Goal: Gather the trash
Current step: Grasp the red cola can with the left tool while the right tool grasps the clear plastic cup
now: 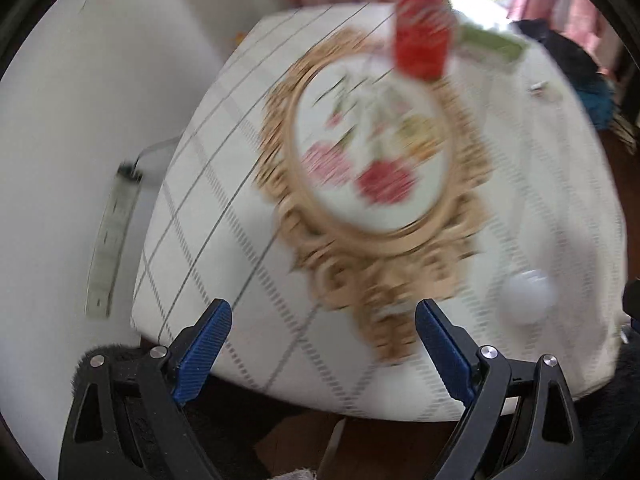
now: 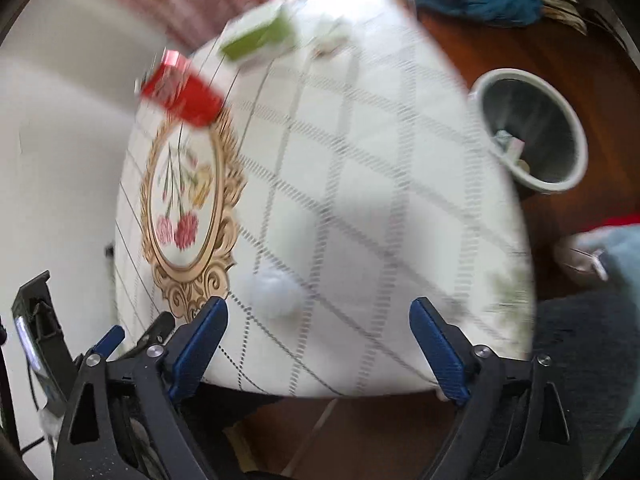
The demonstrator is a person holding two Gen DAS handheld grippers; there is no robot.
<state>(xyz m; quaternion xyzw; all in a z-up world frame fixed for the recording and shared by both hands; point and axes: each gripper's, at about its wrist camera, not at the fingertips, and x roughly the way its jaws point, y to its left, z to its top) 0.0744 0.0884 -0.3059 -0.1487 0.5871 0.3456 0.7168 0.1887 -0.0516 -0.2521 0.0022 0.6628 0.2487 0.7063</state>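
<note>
- The table (image 2: 400,240) fills both views, covered by a white cloth with a grey grid and a gold-framed flower print (image 2: 188,204) near its left side.
- The bin (image 2: 532,128), a pale round bucket, stands on the brown floor just off the table's right edge; a few scraps already lie at its bottom, so it looks like the place for whatever gets collected.
- A red carton (image 2: 180,92) sits at the far end of the flower print, and a green and white box (image 2: 260,36) lies just beyond it. Both are blurred, so I cannot tell whether they are upright or tipped.
- The white ball (image 2: 274,294), probably crumpled tissue, lies on the cloth near the front edge, beside the gold frame's lower curl. It is the nearest piece of trash to both tools.
- The right gripper (image 2: 320,344) hangs over the front edge with its blue jaws spread wide and empty; the ball sits just ahead of its left jaw.
- The left gripper (image 1: 324,344) is likewise released and carrying nothing, aimed at the lower end of the flower print, with the ball (image 1: 528,296) off to its right.
- To do this step well, I judge the right tool should centre on the ball and pinch gently, since soft paper slips or squashes easily.
</note>
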